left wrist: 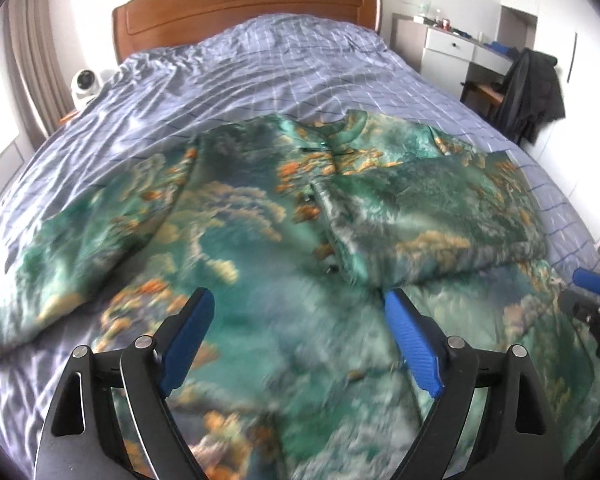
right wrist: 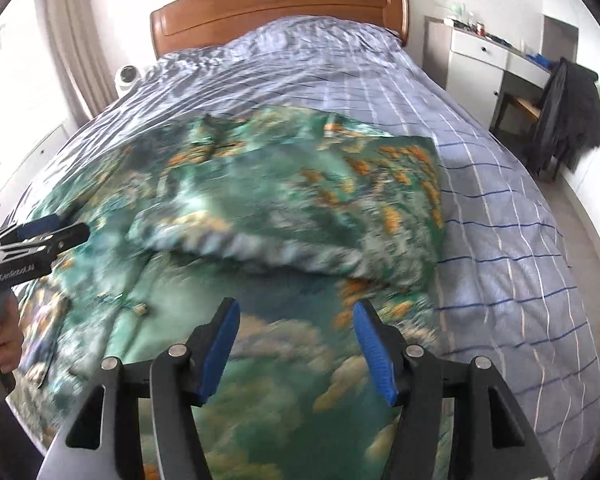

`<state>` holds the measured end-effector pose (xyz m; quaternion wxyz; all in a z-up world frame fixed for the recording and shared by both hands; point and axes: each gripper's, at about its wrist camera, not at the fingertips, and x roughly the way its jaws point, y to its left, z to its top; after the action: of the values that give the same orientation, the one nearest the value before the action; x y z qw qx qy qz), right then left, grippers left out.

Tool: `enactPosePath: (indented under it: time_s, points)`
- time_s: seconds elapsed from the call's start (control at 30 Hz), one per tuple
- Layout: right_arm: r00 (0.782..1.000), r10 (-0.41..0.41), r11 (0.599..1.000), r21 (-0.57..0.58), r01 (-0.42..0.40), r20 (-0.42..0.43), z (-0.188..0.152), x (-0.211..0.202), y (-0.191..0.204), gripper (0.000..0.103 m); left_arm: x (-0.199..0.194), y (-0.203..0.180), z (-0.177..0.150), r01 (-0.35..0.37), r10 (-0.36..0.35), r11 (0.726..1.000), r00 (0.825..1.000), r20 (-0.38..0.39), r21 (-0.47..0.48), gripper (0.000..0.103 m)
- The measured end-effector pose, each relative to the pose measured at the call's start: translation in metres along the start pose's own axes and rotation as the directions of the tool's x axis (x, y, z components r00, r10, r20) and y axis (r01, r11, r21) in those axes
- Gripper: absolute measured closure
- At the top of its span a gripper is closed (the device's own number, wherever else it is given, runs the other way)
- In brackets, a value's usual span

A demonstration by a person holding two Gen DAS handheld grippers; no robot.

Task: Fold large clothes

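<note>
Nearest, the left gripper hovers over the green printed garment with its blue-padded jaws wide apart and nothing between them, while the right gripper hangs likewise parted and empty. Spread flat on the checked blue bedspread, the garment has its right sleeve folded across the chest. Beyond stand the wooden headboard, and far right a white desk.

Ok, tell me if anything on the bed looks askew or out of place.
The green printed garment is lopsided: one sleeve is folded in over the body, the other sprawls outward. The bed sheet is heavily wrinkled.
</note>
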<state>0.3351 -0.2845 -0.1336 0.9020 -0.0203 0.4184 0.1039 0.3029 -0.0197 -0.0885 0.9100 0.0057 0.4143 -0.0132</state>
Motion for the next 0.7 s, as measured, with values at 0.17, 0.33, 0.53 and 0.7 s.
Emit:
enactPosePath:
  time_s: [0.17,0.33,0.53,0.7]
  points:
    - [1.0,0.016,0.999,-0.04,-0.016,0.001,-0.02,-0.017,0.042,0.042,-0.025,0.029,-0.019,-0.028,0.028,0.999,1.0,0.0,-0.02,0.014]
    - [0.997,0.075,0.996,-0.061,-0.072,0.033,-0.055,-0.044,0.082,0.042,-0.037,0.085,-0.064,-0.078,0.075,0.994,0.997,-0.032,-0.079,0.007]
    - [0.994,0.105,0.988,-0.117,-0.101,0.028,-0.095,-0.067,0.118,0.042,-0.032,0.173,-0.091,-0.153,0.135,0.961,0.986,-0.094,-0.231,0.007]
    - [0.995,0.082,0.982,-0.173,-0.071,0.057,-0.106,-0.087,0.132,0.042,-0.035,0.254,-0.089,-0.148,0.136,0.89,0.989,-0.058,-0.431,0.007]
